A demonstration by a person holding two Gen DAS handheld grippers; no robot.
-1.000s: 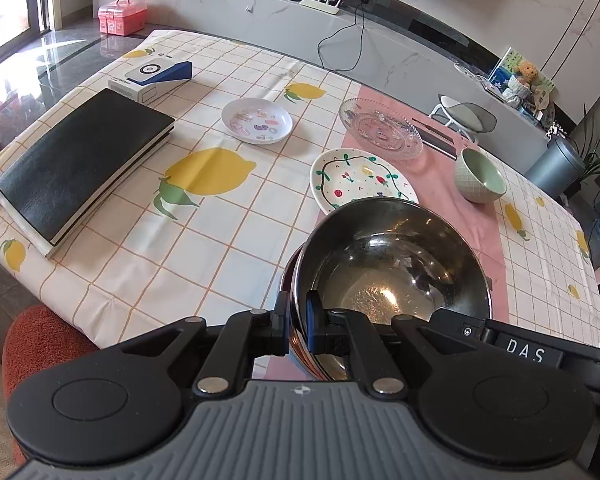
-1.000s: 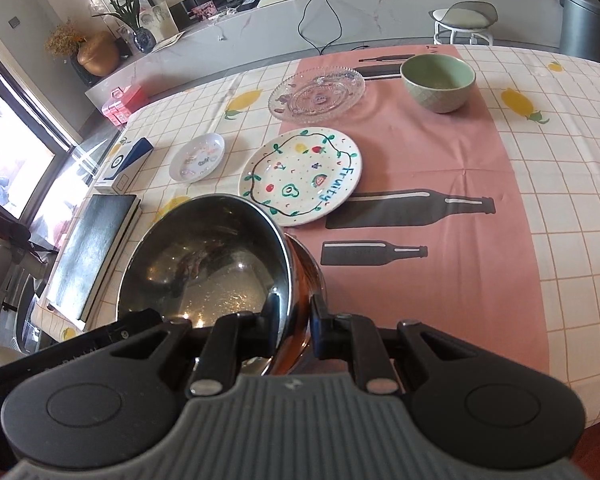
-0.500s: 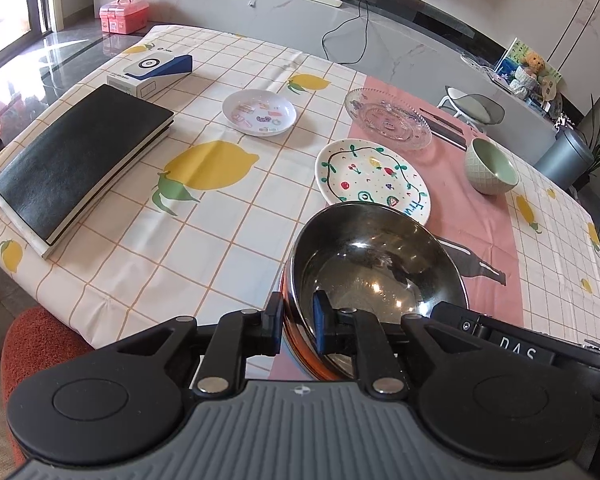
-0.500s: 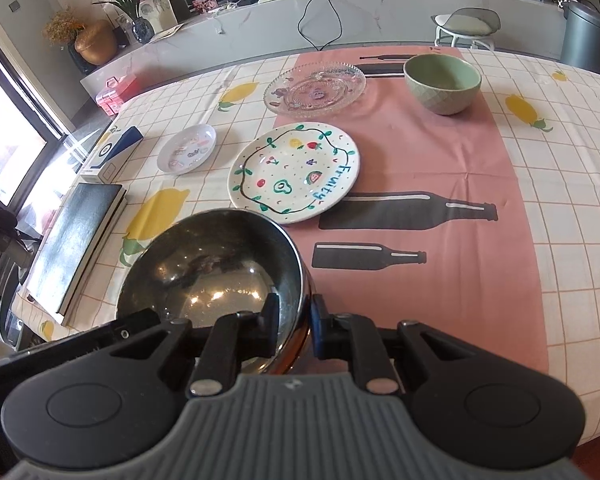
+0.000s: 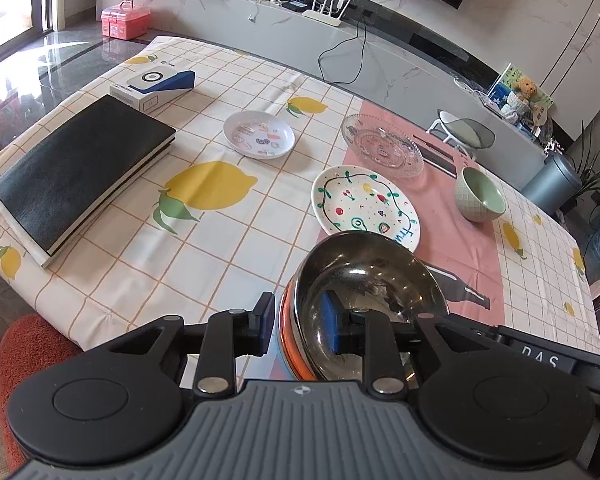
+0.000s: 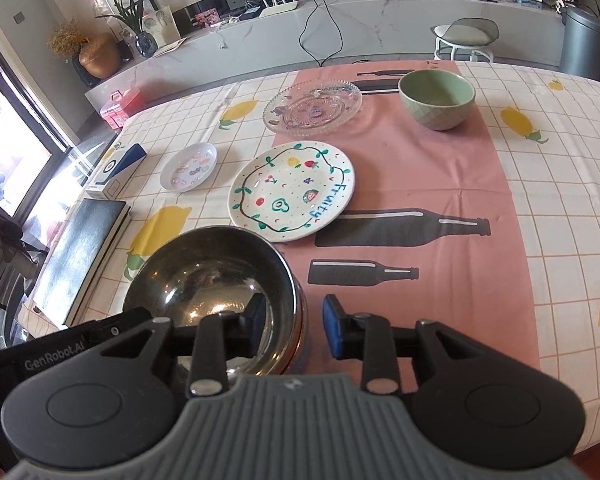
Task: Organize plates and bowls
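Observation:
A steel bowl (image 5: pixel 372 280) (image 6: pixel 208 272) with an orange outer band sits near the table's front edge. My left gripper (image 5: pixel 300 324) is open, its jaws astride the bowl's left rim. My right gripper (image 6: pixel 294 326) is open, astride the bowl's right rim. Beyond the bowl lie a painted fruit plate (image 5: pixel 364 204) (image 6: pixel 292 190), a clear glass plate (image 5: pixel 382 144) (image 6: pixel 312 106), a small white dish (image 5: pixel 259 134) (image 6: pixel 188 167) and a green bowl (image 5: pixel 480 194) (image 6: pixel 436 98).
A black notebook (image 5: pixel 80 168) (image 6: pixel 84 248) and a white-and-blue box (image 5: pixel 152 84) (image 6: pixel 118 168) lie at the table's left. The tablecloth (image 5: pixel 204 248) has a pink strip (image 6: pixel 440 184) down the middle. A red stool (image 5: pixel 24 344) stands by the near edge.
Both grippers have opened and let go of the steel bowl's rim. The bowl has come down to rest on the table, further from the cameras.

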